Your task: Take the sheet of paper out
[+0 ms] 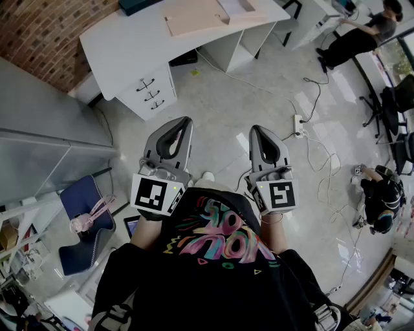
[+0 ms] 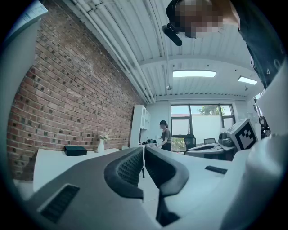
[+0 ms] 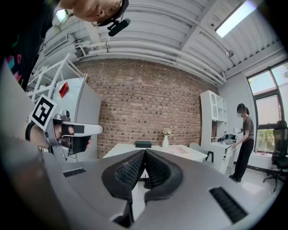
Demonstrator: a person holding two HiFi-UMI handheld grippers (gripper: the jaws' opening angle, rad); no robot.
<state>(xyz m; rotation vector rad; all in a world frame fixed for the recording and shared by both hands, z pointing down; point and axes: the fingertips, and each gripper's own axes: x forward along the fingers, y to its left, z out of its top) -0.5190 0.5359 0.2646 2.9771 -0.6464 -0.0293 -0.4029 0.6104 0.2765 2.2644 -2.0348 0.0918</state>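
White desk (image 1: 129,45): tan board (image 1: 197,18), dark box (image 1: 139,5)

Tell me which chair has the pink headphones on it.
The dark blue chair at the left of the head view; pink headphones lie on it. The chairs at the right are black.

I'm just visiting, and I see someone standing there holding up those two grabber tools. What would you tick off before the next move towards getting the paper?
1. Left gripper empty: ok, jaws together with nothing between them.
2. Right gripper empty: ok, the same.
3. Jaws open for a grasp: not ok, both are shut.
4. White desk within reach: probably not ok, a stretch of floor lies between it and the grippers.
5. Sheet of paper found: cannot tell. A flat beige board lies on the desk, but no sheet shows clearly.
6. Way ahead: ok straight on. A power strip with trailing cables lies off to the right.
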